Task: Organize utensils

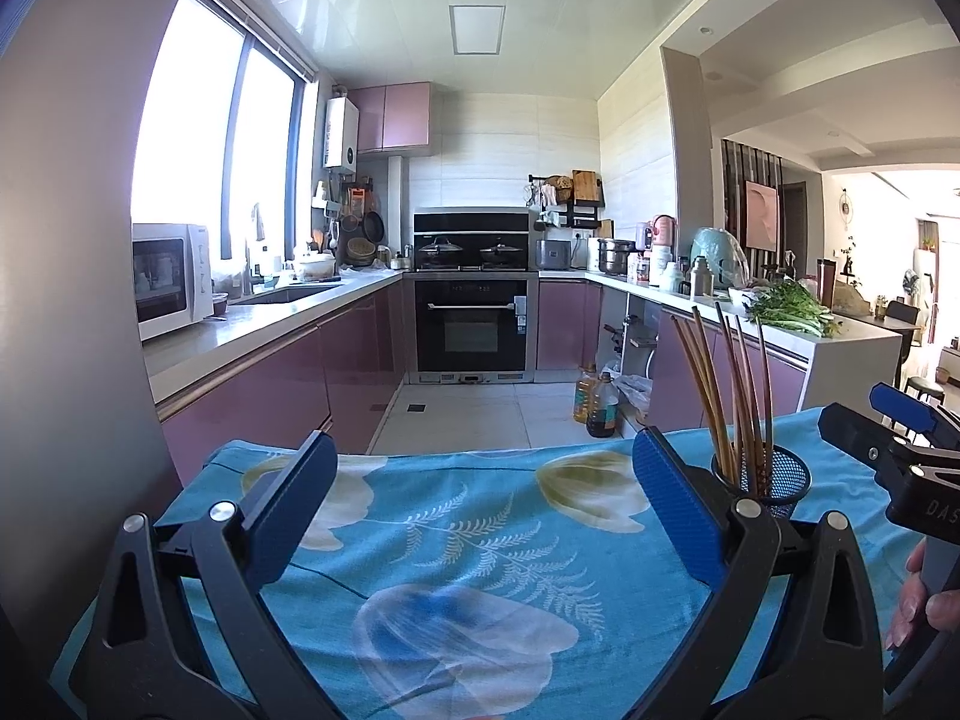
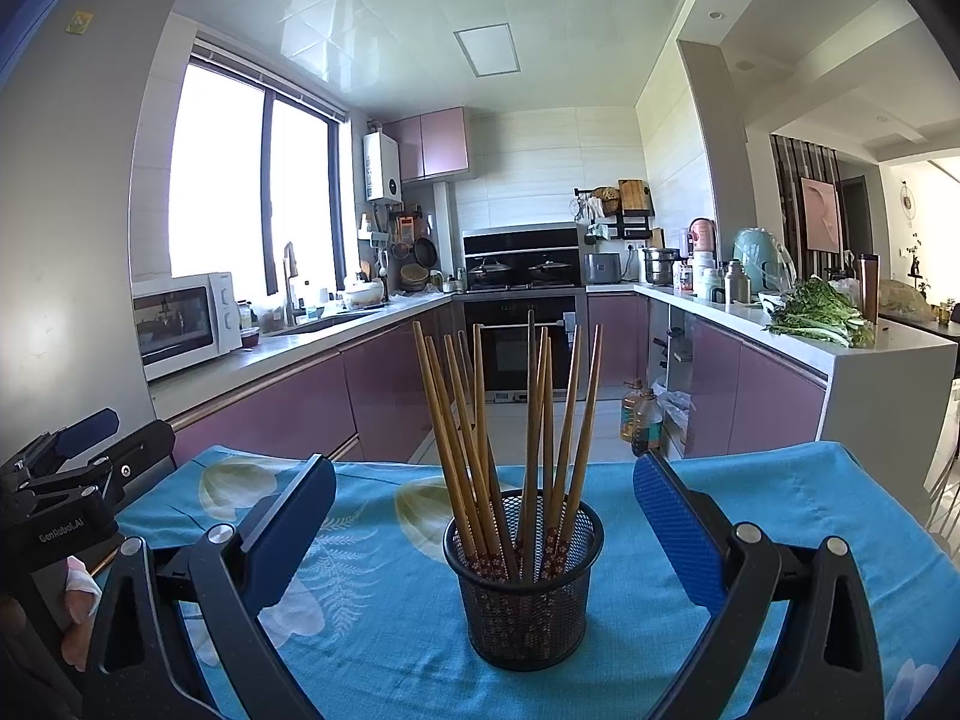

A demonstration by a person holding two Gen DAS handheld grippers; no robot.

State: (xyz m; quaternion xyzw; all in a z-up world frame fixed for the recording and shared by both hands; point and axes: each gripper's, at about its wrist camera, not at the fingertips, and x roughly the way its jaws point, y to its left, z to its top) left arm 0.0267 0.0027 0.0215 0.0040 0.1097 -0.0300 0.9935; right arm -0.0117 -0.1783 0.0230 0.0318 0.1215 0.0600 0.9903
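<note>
A black mesh cup (image 2: 523, 582) stands upright on the blue flowered cloth (image 2: 384, 618), holding several wooden chopsticks (image 2: 474, 438) that fan upward. My right gripper (image 2: 485, 483) is open, its blue pads on either side of the cup with nothing between them touching. In the left wrist view the same mesh cup (image 1: 774, 477) with the chopsticks (image 1: 729, 396) sits just right of the right pad. My left gripper (image 1: 480, 459) is open and empty over bare cloth (image 1: 456, 540). The right gripper (image 1: 906, 420) shows at that view's right edge, the left gripper (image 2: 78, 450) at the other view's left edge.
Beyond the table's far edge lies a kitchen floor with oil bottles (image 2: 641, 417). Purple cabinets line both sides, with an oven (image 2: 522, 342) at the back, a microwave (image 2: 180, 321) on the left counter and leafy greens (image 2: 819, 315) on the right counter. A hand (image 1: 918, 600) holds the right tool.
</note>
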